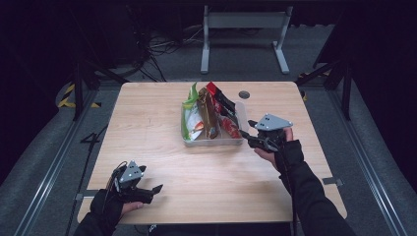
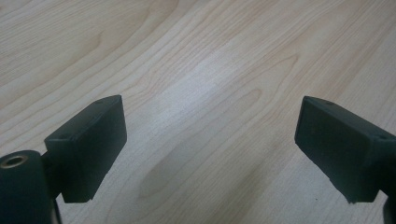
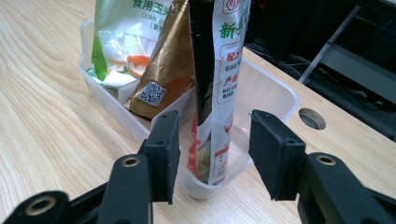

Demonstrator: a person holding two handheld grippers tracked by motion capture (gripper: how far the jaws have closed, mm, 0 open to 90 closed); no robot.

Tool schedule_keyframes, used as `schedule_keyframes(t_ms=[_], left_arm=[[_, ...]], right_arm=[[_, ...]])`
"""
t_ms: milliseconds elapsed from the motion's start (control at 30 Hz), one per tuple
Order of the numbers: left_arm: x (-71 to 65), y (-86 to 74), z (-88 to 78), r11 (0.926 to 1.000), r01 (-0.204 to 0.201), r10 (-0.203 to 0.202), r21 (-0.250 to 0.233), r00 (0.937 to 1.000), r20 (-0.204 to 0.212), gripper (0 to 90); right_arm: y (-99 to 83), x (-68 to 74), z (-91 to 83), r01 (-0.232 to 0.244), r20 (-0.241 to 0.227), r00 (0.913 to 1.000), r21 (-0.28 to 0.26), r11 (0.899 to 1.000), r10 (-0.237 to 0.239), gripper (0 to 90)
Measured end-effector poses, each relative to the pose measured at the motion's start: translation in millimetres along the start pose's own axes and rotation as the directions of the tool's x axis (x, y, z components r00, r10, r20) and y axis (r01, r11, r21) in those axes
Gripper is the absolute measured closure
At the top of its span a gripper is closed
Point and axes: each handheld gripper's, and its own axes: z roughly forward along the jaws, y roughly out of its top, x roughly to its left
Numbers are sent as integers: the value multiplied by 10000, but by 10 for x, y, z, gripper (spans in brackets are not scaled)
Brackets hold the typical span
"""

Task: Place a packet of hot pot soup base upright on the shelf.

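On the wooden table a clear plastic bin sits toward the far middle, its long sides running across the person's view, with snack packets standing upright in it. Bare wood lies open on every side of the bin, widest on the near half and at the left; a round cable hole sits just beyond the bin's far right corner, and the table's right edge is near the right hand.

Right gripper is at the bin's right end, its tips just at the rim. Seen from the right gripper view, the right gripper has its jaws partly open and pressing on nothing; a red-and-white packet with a black edge stands in the bin's near corner, in line with the gap between the jaws but beyond them. A gold packet and a green-and-white packet stand farther along the bin.

Left gripper rests near the table's near left corner, well apart from the bin, jaws spread wide and empty over bare wood, as the left gripper view shows
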Motion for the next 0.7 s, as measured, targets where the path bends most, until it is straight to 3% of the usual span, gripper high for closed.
schedule_keyframes(t_ms=[400,700], left_arm=[[-9,3,6,10000,11,-11,12,10000,38,97],[-7,5,6,10000,-31,31,45,10000,21,97]], right_arm=[[-48,45,-103,294,-7,9996,184,9994,-294,403],[-110,66,-176,456,-53,9990,306,9985,-455,366]])
